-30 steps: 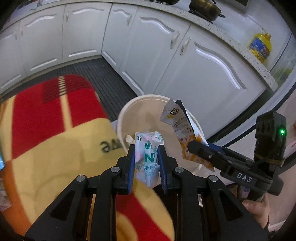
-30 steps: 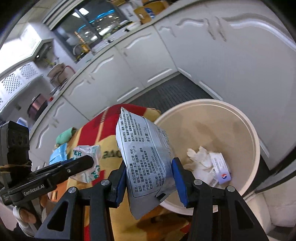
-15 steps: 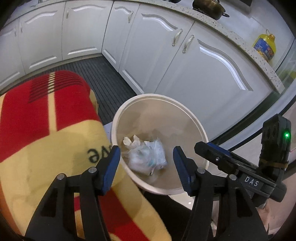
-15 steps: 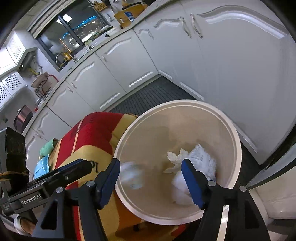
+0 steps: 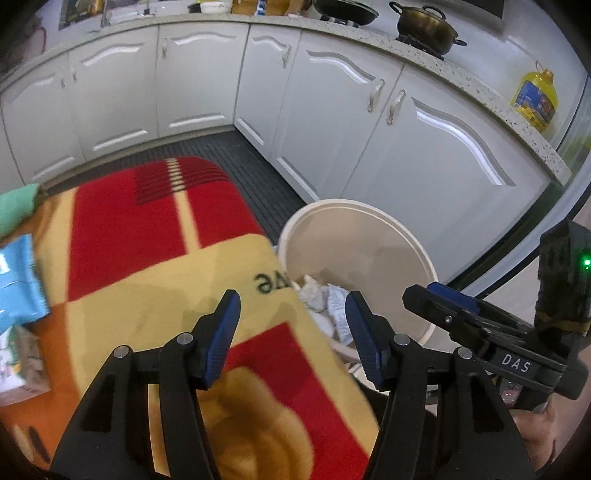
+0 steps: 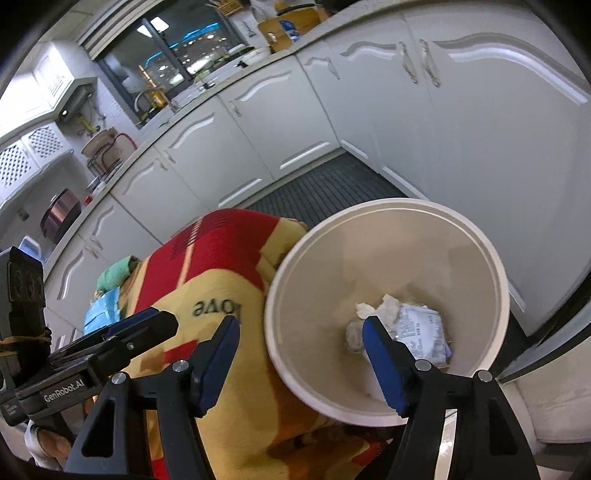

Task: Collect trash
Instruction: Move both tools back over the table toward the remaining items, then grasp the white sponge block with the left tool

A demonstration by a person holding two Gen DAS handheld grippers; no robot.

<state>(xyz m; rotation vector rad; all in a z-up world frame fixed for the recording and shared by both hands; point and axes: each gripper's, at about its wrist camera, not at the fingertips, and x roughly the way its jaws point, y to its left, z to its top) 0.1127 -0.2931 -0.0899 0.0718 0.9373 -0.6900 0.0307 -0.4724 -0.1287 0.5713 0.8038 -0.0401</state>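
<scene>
A cream round bin (image 5: 354, 206) (image 6: 388, 203) stands on the floor beside a surface covered by a red and yellow blanket (image 5: 147, 240). In the bin lie a silver printed wrapper (image 6: 417, 325), crumpled white tissue (image 6: 384, 306) and other wrappers (image 5: 332, 302). My left gripper (image 5: 291, 299) hangs open over the blanket's edge and the bin's near rim, with nothing between its fingers. Just as empty, my right gripper (image 6: 301, 323) stands open above the bin's near rim. A blue packet (image 5: 18, 284) and another packet (image 5: 18, 362) lie on the blanket at far left.
White kitchen cabinets (image 5: 424, 147) curve around behind the bin. A dark ribbed mat (image 5: 229, 147) covers the floor. A green cloth (image 5: 14, 206) lies at the blanket's far left corner. A pot (image 5: 424, 26) and a yellow oil bottle (image 5: 533, 99) stand on the counter.
Both grippers held wrappers over the bin, then opened. The wrappers fell into the bin. Both grippers have since pulled back from the bin, the left toward the blanket.
</scene>
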